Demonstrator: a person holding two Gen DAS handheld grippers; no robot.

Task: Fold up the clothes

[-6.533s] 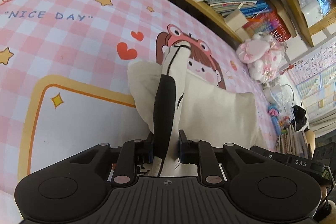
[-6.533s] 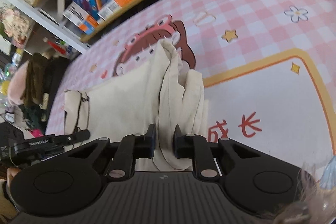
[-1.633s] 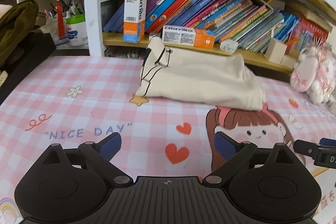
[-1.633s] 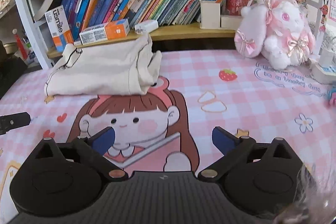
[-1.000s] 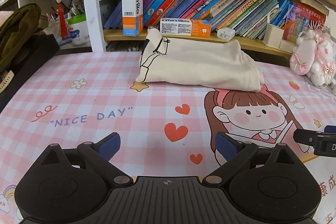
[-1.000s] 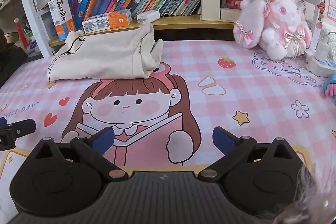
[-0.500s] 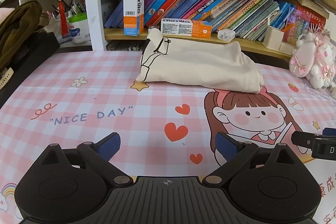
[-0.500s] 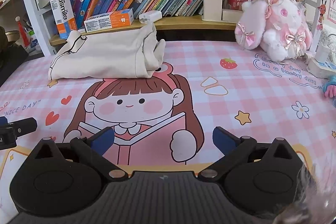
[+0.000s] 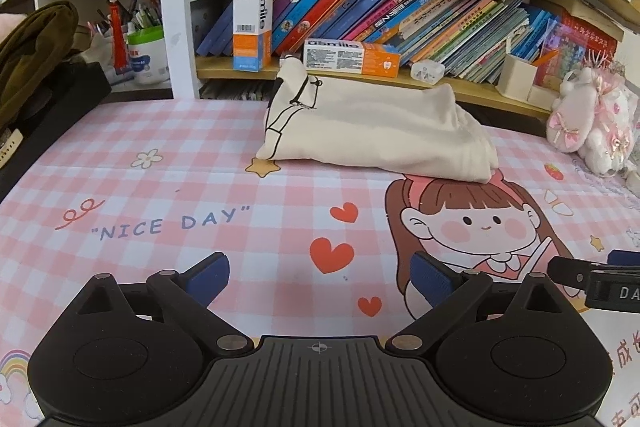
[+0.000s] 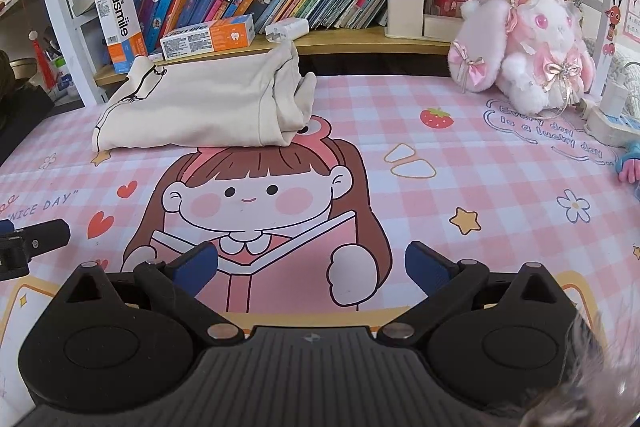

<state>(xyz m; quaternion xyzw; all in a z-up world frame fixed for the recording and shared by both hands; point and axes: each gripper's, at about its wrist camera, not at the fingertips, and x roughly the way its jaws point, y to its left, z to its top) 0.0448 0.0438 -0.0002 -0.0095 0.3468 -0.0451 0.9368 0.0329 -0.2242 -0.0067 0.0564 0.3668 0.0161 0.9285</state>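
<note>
A cream garment [image 9: 372, 131] with thin black trim lies folded into a flat bundle at the far edge of the pink checked mat [image 9: 168, 195], just below the bookshelf. The right wrist view shows the same garment [image 10: 200, 111] from the other side, its loose folds stacked at the right end. My left gripper [image 9: 320, 273] is open, low over the mat and well short of the garment, nothing between its blue pads. My right gripper [image 10: 312, 267] is open too, above the printed cartoon girl. Each gripper's tip shows at the edge of the other's view.
A bookshelf [image 9: 400, 7] full of books and toothpaste boxes [image 9: 352, 57] runs behind the mat. A pink plush rabbit [image 10: 528, 43] and a power strip [image 10: 608, 123] sit at the right. A dark bag with an olive cloth [image 9: 36, 67] lies at the left.
Both grippers let go of the garment, which now lies folded by the shelf, and pulled back toward the near side of the mat. In the last half second almost nothing moves.
</note>
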